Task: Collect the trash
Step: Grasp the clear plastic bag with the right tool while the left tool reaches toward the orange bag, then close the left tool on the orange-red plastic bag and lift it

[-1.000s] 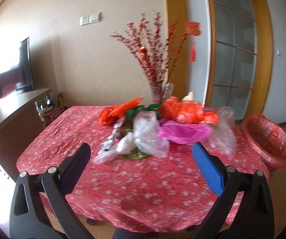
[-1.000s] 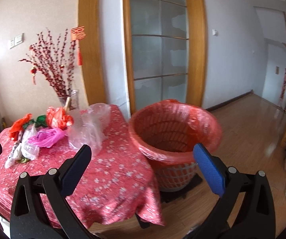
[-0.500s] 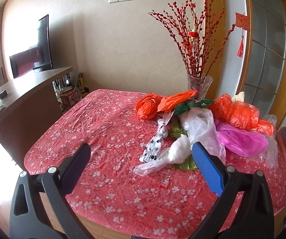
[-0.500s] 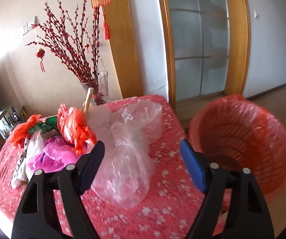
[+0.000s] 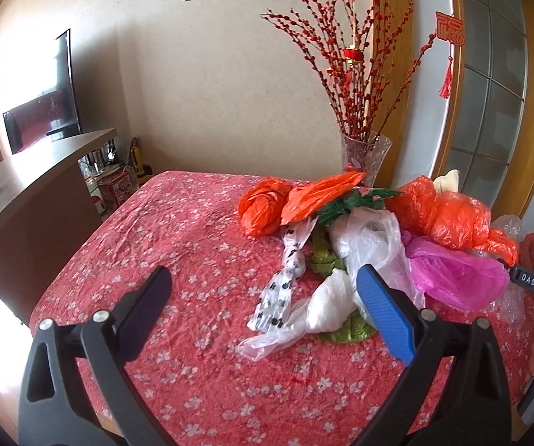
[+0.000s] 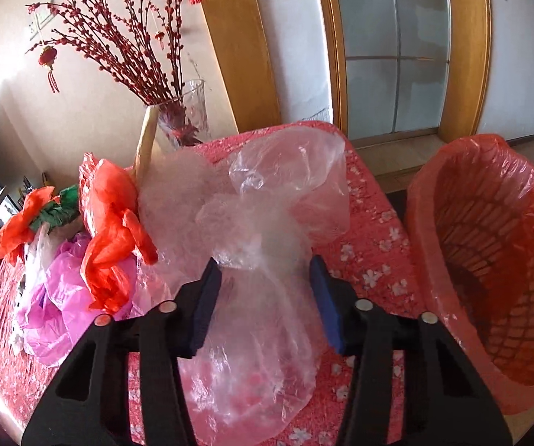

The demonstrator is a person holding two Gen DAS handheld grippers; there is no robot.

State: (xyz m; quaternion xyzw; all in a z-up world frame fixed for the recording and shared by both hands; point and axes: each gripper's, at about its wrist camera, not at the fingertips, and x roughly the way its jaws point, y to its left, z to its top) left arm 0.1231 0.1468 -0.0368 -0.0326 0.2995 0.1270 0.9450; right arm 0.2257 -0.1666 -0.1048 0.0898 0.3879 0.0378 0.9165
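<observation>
A heap of crumpled plastic bags lies on the red flowered tablecloth (image 5: 177, 245): orange bags (image 5: 263, 204), a white bag (image 5: 367, 238), a pink bag (image 5: 456, 271) and a spotted strip (image 5: 285, 278). My left gripper (image 5: 263, 301) is open, low over the cloth, just left of the white bag. My right gripper (image 6: 265, 290) is open with its jaws either side of a large clear bag (image 6: 263, 230), not closed on it. A red-lined basket (image 6: 489, 260) stands right of the table.
A glass vase (image 5: 365, 160) with red blossom branches stands at the table's far edge behind the heap. A dark counter (image 5: 32, 182) with a TV is on the left. A glass door with a wooden frame (image 6: 397, 48) is behind the basket.
Both grippers moved closer to the heap. The right one came down around the clear bag and narrowed its jaws; the left one swung left and dropped towards the cloth.
</observation>
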